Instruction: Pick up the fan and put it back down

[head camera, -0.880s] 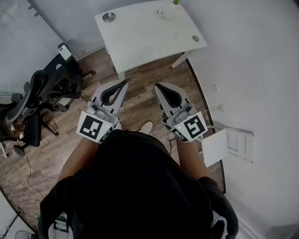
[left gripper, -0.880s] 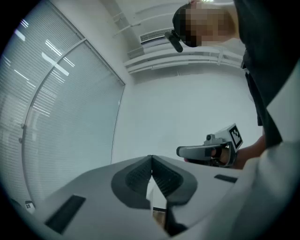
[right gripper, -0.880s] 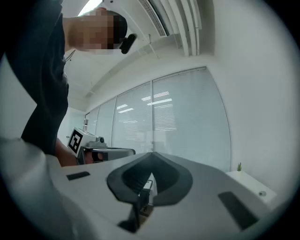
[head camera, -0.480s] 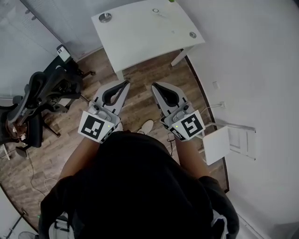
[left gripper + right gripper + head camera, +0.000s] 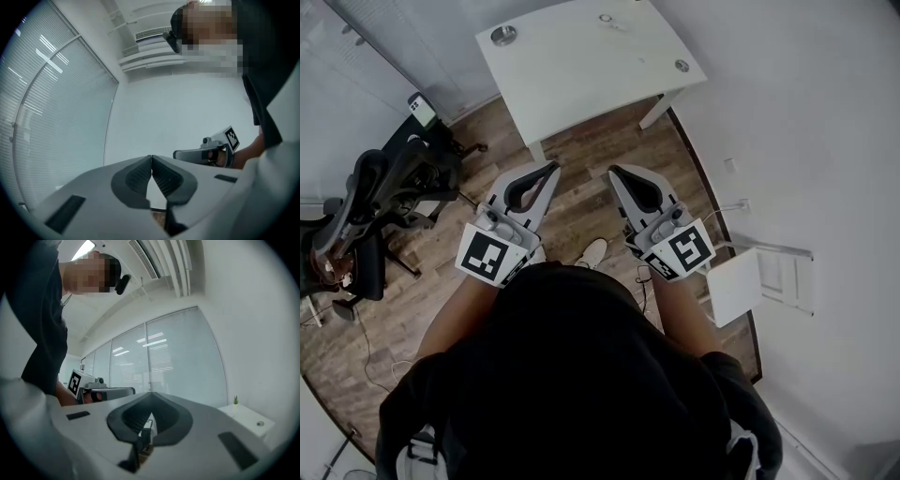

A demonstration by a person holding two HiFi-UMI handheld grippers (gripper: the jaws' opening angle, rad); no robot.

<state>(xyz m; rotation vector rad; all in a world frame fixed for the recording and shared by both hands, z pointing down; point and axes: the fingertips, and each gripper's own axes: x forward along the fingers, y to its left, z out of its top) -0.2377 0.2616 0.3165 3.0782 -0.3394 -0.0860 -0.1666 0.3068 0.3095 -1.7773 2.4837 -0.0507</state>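
The task is judged not to have begun: no fan can be made out in any view, so its place cannot be told, and both the lift and the setting down are left to do. Only a few small round fittings, too small to be identified, are seen on the white rectangular bench (image 5: 581, 75), which stands ahead of the person across a stretch of brown wooden floor (image 5: 581, 183). The grey plastic left gripper (image 5: 552, 167) and the matching right gripper (image 5: 614, 172) are held side by side, level and pointing toward the bench, well short of its near edge and above the floor. The jaws of each are closed together, tip against tip, and nothing is held between them; this is borne out in both gripper views, where the ribbed pads meet and only the room shows beyond. Both forearms are drawn in near the body, elbows bent. A black office chair (image 5: 384, 197) stands to the left of the bench, well apart from both grippers.
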